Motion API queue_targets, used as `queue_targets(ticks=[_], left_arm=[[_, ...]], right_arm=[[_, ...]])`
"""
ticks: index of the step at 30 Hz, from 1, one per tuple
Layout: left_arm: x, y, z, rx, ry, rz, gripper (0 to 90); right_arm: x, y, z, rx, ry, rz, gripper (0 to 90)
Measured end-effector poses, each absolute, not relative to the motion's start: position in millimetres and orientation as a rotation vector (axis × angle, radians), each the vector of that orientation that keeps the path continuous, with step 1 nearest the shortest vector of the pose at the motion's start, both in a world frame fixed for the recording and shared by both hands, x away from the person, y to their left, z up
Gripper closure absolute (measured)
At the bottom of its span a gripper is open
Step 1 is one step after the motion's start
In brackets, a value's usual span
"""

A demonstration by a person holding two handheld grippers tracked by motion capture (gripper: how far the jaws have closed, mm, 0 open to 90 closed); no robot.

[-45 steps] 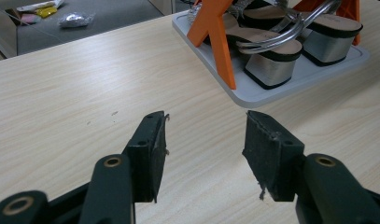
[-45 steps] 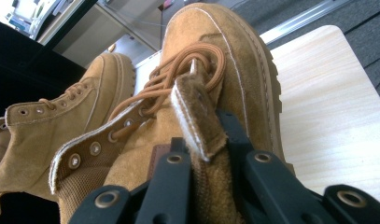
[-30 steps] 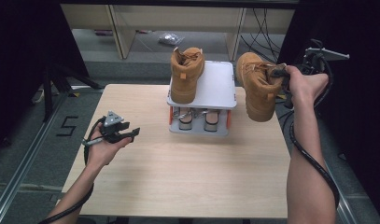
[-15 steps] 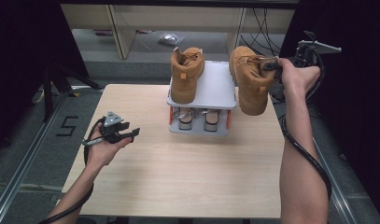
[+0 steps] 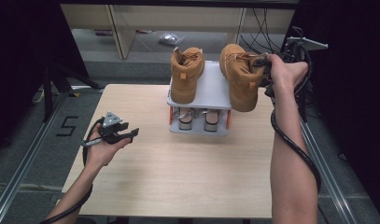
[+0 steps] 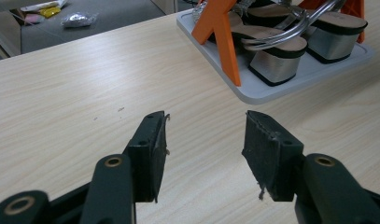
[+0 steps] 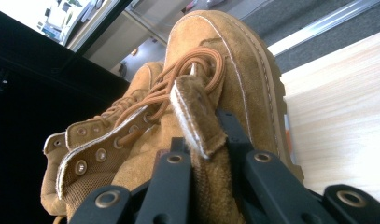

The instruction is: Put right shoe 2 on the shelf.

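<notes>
Above the right end of the grey shoe rack (image 5: 211, 88), in the high view, the right gripper (image 5: 267, 70) holds a tan boot (image 5: 239, 77) up by its collar — the boot hangs toe-down at the rack's right edge, just beside a second tan boot (image 5: 185, 74) that stands on the top shelf. A pair of silver-heeled sandals (image 5: 197, 119) sits on the lower shelf between orange side posts. The rack stands at the far middle of the wooden table (image 5: 178, 172). Well apart from it, near the table's left edge, the left gripper (image 5: 127, 134) rests low over the wood in the person's hand, jaws spread with nothing between them.

In the left gripper view, the two black jaws stand apart over bare table, and the rack's lower shelf with the silver-heeled sandals (image 6: 290, 51) and an orange post (image 6: 222, 35) lies ahead to the right.

In the right gripper view, the jaws are clenched on the tan boot (image 7: 225, 93) — its tongue and the suede of its upper are pinched between the pads, laces looped just above. The second tan boot (image 7: 89, 140) shows behind it on the left, and the table (image 7: 337, 121) lies off to the right.
</notes>
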State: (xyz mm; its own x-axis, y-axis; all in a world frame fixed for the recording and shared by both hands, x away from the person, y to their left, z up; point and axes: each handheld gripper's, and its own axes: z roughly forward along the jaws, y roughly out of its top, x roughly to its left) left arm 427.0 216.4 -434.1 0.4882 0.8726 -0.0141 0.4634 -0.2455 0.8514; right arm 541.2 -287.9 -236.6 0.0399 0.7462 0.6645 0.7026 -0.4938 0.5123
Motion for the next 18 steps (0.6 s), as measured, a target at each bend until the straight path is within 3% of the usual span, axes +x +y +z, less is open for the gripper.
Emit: queue_targets(ticks=[18], left_arm=[[425.9, 219.7, -437.7, 1.875, 1.128, 0.599, 48.3]], right_arm=[[559.8, -257.8, -241.9, 2.268, 1.551, 1.515, 84.0]])
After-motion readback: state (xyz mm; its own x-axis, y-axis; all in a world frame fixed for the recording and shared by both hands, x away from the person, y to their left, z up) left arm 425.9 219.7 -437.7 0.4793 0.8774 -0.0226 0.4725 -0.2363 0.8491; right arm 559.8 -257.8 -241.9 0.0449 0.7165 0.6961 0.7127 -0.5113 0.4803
